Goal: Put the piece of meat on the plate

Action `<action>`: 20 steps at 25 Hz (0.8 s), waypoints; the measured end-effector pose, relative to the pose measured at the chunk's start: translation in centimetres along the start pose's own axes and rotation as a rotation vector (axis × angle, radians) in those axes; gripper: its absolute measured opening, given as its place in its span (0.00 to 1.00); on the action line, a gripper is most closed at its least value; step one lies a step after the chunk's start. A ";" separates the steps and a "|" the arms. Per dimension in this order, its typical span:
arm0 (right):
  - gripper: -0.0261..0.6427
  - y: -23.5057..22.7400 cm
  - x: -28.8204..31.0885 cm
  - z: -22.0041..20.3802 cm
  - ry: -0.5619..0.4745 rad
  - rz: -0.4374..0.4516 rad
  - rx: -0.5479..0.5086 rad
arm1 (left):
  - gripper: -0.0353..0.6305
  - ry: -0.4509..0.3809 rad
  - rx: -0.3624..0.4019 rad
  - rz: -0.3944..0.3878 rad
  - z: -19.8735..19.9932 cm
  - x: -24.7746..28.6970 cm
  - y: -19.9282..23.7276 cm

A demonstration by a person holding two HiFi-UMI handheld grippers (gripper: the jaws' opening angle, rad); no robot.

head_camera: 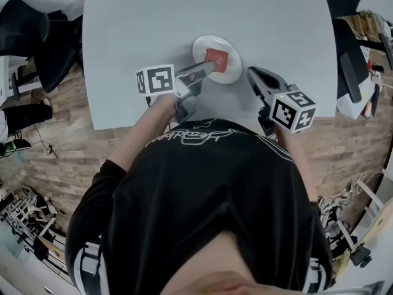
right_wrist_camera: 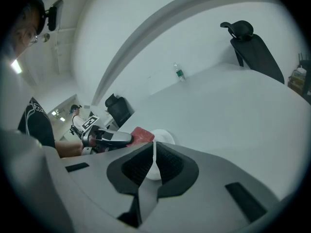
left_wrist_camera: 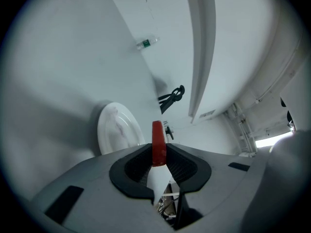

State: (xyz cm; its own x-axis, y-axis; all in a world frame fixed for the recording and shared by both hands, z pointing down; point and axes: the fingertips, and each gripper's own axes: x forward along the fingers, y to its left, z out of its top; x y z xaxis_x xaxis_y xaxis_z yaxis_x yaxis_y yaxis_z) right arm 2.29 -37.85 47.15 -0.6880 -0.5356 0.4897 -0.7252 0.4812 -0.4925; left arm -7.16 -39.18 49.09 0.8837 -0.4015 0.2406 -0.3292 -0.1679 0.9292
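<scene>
meat (head_camera: 216,59): flat red slab, thin when seen edge-on, squarish face
where: over the white plate (head_camera: 233,74); can't tell if it touches
left gripper (head_camera: 210,66): jaws part-closed, clamped on the meat's near edge
right gripper (head_camera: 251,72): jaws together, nothing between them; just right of the plate, apart from it
plate: round, on the white table (head_camera: 153,17), near the person's edge
water bottle (right_wrist_camera: 179,73): upright, far across the table

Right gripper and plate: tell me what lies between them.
Only a bare strip of table, seen in the head view, lies between the right gripper and the plate.
</scene>
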 end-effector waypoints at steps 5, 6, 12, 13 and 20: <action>0.07 -1.5 0.2 -0.6 0.007 -0.003 0.048 | 0.19 0.043 0.034 0.057 -0.5 1.3 1.2; 0.07 -1.7 0.2 -0.6 0.008 -0.004 0.052 | 0.19 0.052 0.045 0.070 -0.5 1.5 1.4; 0.07 -2.2 0.3 -0.9 0.004 -0.010 0.088 | 0.19 0.105 0.086 0.113 -1.0 2.0 2.2; 0.07 -2.2 0.3 -1.0 0.001 -0.005 0.103 | 0.19 0.109 0.091 0.115 -1.0 2.1 2.2; 0.07 -2.6 0.0 -1.0 0.001 -0.011 0.130 | 0.19 0.138 0.122 0.150 -0.7 2.6 3.2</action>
State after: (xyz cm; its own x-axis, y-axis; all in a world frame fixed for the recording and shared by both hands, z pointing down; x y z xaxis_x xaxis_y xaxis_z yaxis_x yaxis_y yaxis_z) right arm 4.19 -38.38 49.19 -0.6799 -0.5400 0.4962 -0.7231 0.3808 -0.5763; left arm -5.65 -40.10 52.89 0.8560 -0.3048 0.4176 -0.4911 -0.2267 0.8411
